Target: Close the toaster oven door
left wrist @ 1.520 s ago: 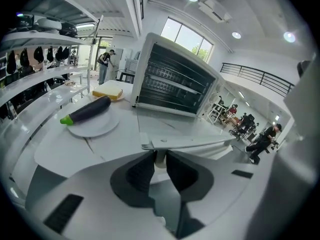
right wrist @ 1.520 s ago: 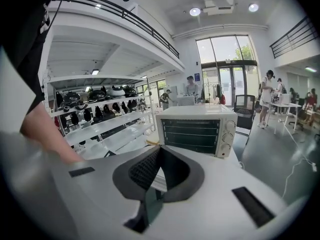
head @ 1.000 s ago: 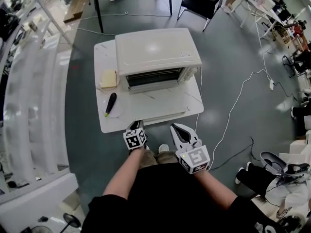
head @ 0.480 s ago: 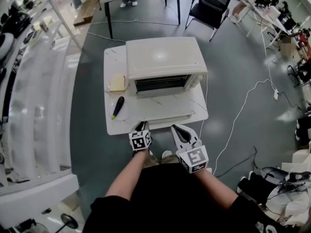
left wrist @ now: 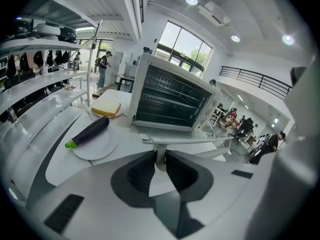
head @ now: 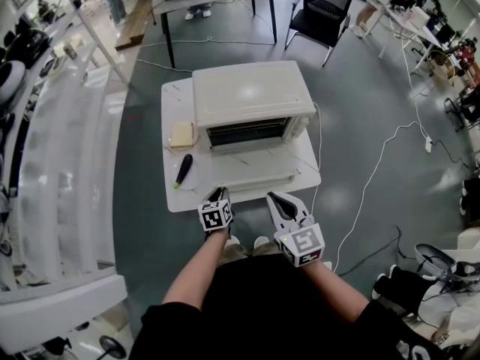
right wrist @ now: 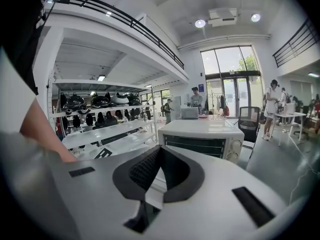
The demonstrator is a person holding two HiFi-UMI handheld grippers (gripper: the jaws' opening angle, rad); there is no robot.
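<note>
A cream toaster oven (head: 251, 96) stands on a small white table (head: 300, 167). Its door (head: 259, 172) lies open and flat toward me, and the interior racks (left wrist: 172, 101) show. My left gripper (head: 218, 193) is at the door's front edge. In the left gripper view its pads (left wrist: 142, 171) are shut on the short post of the door handle (left wrist: 187, 140). My right gripper (head: 274, 198) hovers just right of it, off the table's front edge, shut and empty. In the right gripper view the right gripper (right wrist: 159, 151) points at the oven (right wrist: 200, 139).
On the table left of the oven, an eggplant (head: 183, 169) lies on a white plate (left wrist: 97, 149), with a slice of bread (head: 182, 133) behind it. White shelving (head: 60, 163) runs along the left. A cable (head: 367, 178) trails on the floor at the right. A chair (head: 319, 13) stands behind.
The head view has shifted a little, so the table sits slightly higher in frame. Both grippers stay at the table's front edge and the door still lies open.
</note>
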